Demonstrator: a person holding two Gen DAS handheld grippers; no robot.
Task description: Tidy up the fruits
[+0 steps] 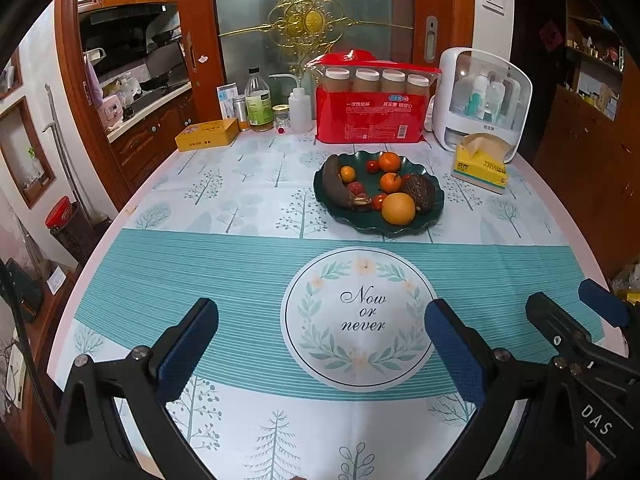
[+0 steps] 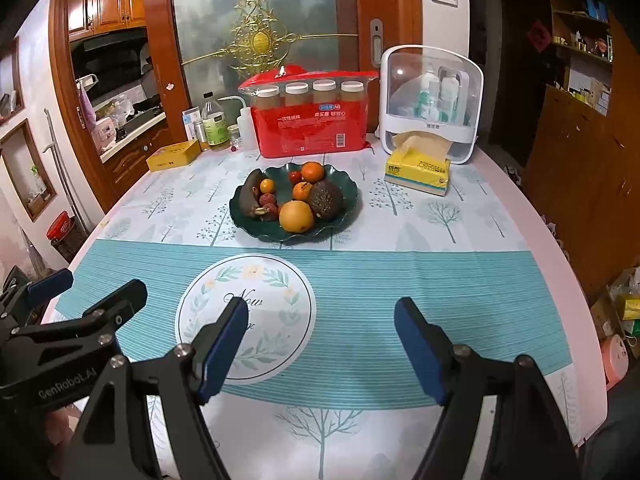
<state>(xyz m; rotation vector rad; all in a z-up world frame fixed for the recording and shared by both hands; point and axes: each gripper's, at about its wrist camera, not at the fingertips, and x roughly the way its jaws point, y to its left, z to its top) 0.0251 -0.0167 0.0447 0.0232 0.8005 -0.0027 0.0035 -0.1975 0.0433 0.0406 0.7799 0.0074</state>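
A dark green wavy plate [image 1: 434, 204] [image 2: 352, 196] stands mid-table with several fruits: a big orange [image 1: 398, 209] [image 2: 296, 216], a dark banana [image 1: 336, 190] [image 2: 249, 198], a dark brown avocado [image 1: 420, 193] [image 2: 326, 201], small tangerines [image 1: 389, 161] [image 2: 312, 171], cherry tomatoes and a lychee [image 1: 356, 189] [image 2: 267, 200]. My left gripper [image 1: 320, 320] is open and empty over the near tablecloth, well short of the plate. My right gripper [image 2: 320, 316] is open and empty beside it; it also shows in the left wrist view [image 1: 568, 300].
Behind the plate stand a red pack of paper cups [image 1: 372, 112] [image 2: 316, 128], a white storage box [image 1: 484, 96] [image 2: 432, 100], a yellow tissue pack [image 1: 480, 166] [image 2: 418, 170], bottles [image 1: 258, 100] and a yellow tin [image 1: 208, 134] [image 2: 174, 155]. The table edge curves on both sides.
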